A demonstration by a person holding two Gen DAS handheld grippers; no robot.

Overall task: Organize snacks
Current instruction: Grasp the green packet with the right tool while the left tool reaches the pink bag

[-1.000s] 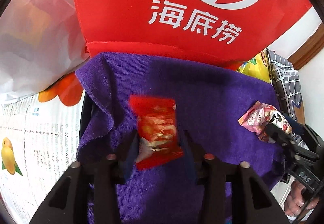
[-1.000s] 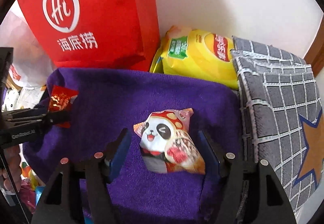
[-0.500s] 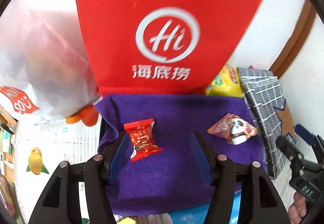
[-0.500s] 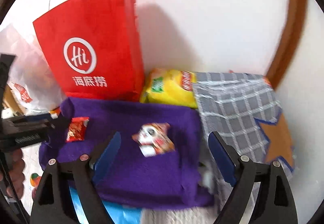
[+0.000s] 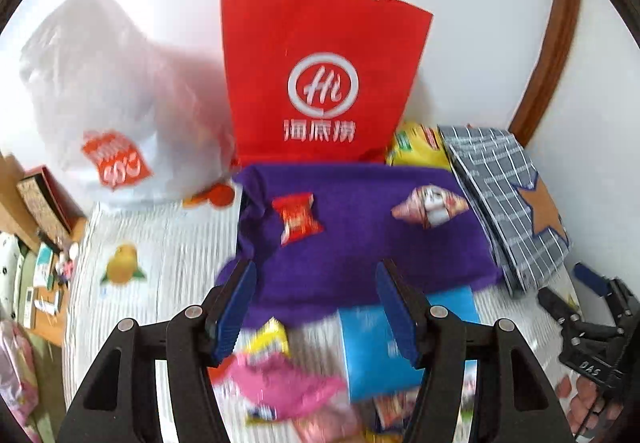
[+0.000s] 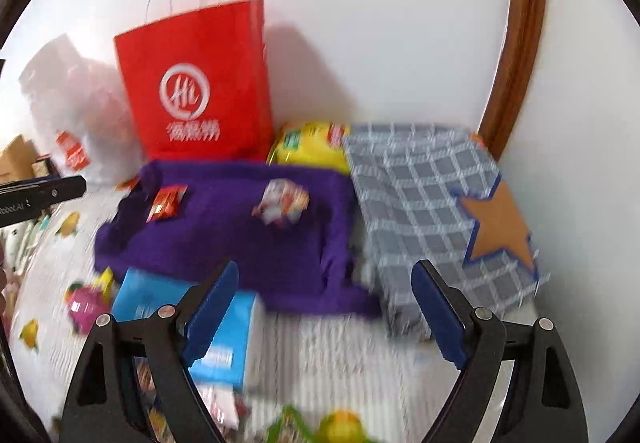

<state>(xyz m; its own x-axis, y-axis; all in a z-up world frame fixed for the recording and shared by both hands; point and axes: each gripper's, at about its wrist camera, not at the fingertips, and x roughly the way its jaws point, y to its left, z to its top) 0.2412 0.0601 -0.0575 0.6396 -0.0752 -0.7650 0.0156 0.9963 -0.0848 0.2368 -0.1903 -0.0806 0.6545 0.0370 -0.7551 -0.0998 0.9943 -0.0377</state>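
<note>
A small red snack packet (image 5: 297, 218) (image 6: 166, 202) lies on the left part of a purple towel (image 5: 360, 247) (image 6: 224, 239). A panda-print snack packet (image 5: 430, 204) (image 6: 282, 201) rests on the towel's right part. My left gripper (image 5: 316, 307) hangs open above the towel's near edge, nothing between its blue pads. My right gripper (image 6: 324, 307) is open wide and empty, raised over the towel's near right corner. Loose snacks (image 5: 280, 383) and a blue box (image 5: 380, 347) (image 6: 224, 335) lie in front of the towel.
A red paper bag (image 5: 324, 83) (image 6: 196, 83) stands against the wall behind the towel. A white plastic bag (image 5: 112, 103) sits to its left, a yellow chip bag (image 5: 416, 147) (image 6: 308, 143) and a grey checked cushion (image 5: 508, 203) (image 6: 432, 211) to its right.
Both grippers let go of their packets, opened, and pulled back and up from the towel. The red packet and the panda packet stay lying on the purple towel.
</note>
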